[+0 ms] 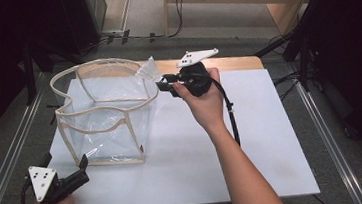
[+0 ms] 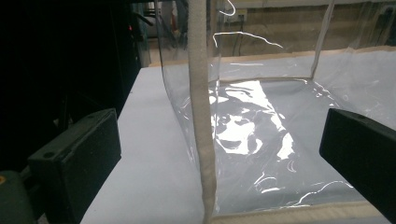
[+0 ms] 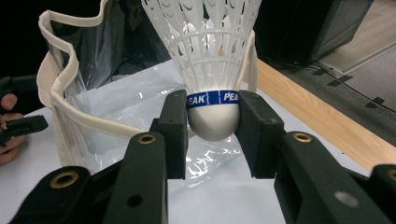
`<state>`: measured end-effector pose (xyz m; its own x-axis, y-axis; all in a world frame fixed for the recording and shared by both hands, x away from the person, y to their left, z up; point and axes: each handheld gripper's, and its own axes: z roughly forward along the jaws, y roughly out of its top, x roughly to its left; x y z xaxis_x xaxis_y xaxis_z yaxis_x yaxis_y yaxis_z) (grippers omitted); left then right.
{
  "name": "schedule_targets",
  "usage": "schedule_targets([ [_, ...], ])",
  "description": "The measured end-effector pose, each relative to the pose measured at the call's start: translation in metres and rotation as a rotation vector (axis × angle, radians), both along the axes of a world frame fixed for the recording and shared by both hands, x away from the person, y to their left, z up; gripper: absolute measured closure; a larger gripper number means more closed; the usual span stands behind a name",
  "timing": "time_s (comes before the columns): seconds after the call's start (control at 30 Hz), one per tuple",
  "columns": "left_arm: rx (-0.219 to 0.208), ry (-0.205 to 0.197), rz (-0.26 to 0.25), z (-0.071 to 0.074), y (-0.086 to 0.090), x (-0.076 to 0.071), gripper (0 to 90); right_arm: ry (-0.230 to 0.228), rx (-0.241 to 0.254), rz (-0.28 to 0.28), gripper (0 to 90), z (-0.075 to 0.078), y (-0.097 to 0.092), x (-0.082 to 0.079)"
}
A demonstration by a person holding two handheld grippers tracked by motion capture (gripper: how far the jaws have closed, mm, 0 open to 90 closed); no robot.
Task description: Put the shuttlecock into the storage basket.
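black pads of the right claw [image 3: 213,135] clamp the white cork of a shuttlecock [image 3: 212,70], skirt away from the claw, at the rim of the clear bag [image 1: 105,114] on the white counter [image 1: 263,139]. left claw [image 2: 219,154] gapes wide, just beside the bag's corner seam.

Evenly lit from overhead across the white table top [image 1: 253,140]; dark, underexposed surroundings at both sides. Only faint, soft shadows on the board. Strong specular glare on the clear bag [image 2: 252,130] in the left gripper view, with bright white patches on the plastic film. Sharp focus on the shuttlecock [image 3: 212,93] in the right gripper view; slightly soft background. Mild softness and low resolution in the high view.
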<state>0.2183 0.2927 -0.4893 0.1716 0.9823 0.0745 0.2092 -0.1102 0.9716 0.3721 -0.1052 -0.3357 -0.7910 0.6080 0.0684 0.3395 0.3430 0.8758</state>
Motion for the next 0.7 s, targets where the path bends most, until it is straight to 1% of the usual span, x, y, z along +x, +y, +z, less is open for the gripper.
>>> schedule_targets([
  [0.23,-0.002,0.000,-0.001,0.000,0.000,0.000,0.0,-0.001,-0.002,0.014,63.0,0.000,0.008,0.001],
  [0.4,-0.004,-0.001,0.000,0.000,0.000,0.000,0.0,0.004,-0.009,0.025,63.1,-0.001,0.013,0.001],
  [0.53,-0.003,0.001,0.000,0.000,0.000,0.000,0.0,0.013,-0.003,0.040,62.4,-0.002,0.019,0.002],
  [0.57,-0.003,0.001,0.000,0.000,0.000,0.000,0.0,0.012,-0.004,0.043,58.3,-0.002,0.019,0.002],
  [0.6,-0.003,0.001,0.000,0.000,0.000,0.000,0.0,0.020,-0.009,0.049,46.8,-0.002,0.020,0.002],
  [0.63,-0.003,0.001,0.000,0.000,0.000,0.001,0.0,0.024,-0.011,0.049,37.5,-0.002,0.021,0.002],
  [0.7,-0.005,0.001,0.001,0.000,0.000,0.001,0.0,0.009,-0.025,0.041,29.0,-0.002,0.020,0.000],
])
